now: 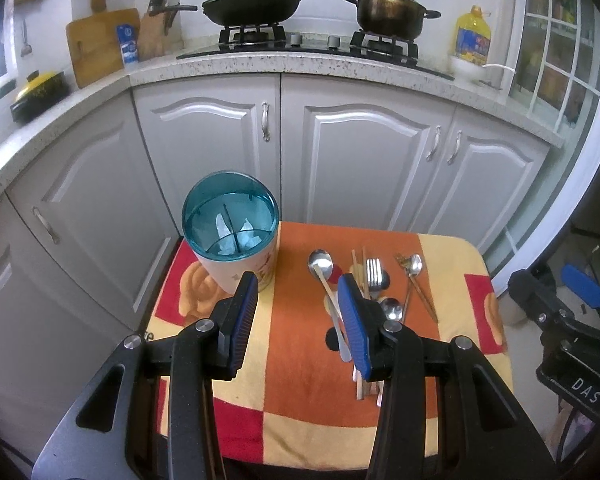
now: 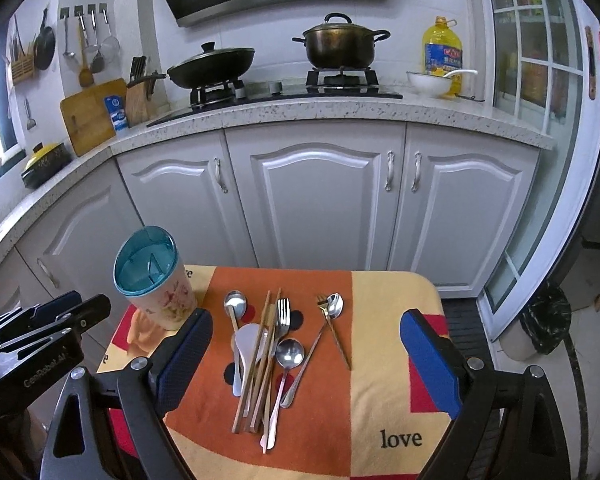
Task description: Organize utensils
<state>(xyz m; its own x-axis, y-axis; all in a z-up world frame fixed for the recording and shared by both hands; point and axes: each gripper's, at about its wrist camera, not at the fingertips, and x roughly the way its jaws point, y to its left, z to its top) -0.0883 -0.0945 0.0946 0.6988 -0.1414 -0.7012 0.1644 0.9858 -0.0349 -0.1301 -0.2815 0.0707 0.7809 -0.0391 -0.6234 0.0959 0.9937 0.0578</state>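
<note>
White kitchen cabinets (image 2: 312,200) back a small table under an orange patchwork cloth (image 2: 380,360), where spoons, fork and chopsticks (image 2: 268,352) lie heaped beside the upright teal-rimmed utensil holder (image 2: 152,280), while the left gripper (image 1: 296,320) and right gripper (image 2: 304,364) hover spread apart, empty.

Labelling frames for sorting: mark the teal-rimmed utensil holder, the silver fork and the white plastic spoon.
Teal-rimmed utensil holder (image 2: 162,306), right wrist view, floral side wall.
Silver fork (image 2: 283,312), right wrist view, tines.
White plastic spoon (image 2: 247,343), right wrist view, bowl.
</note>
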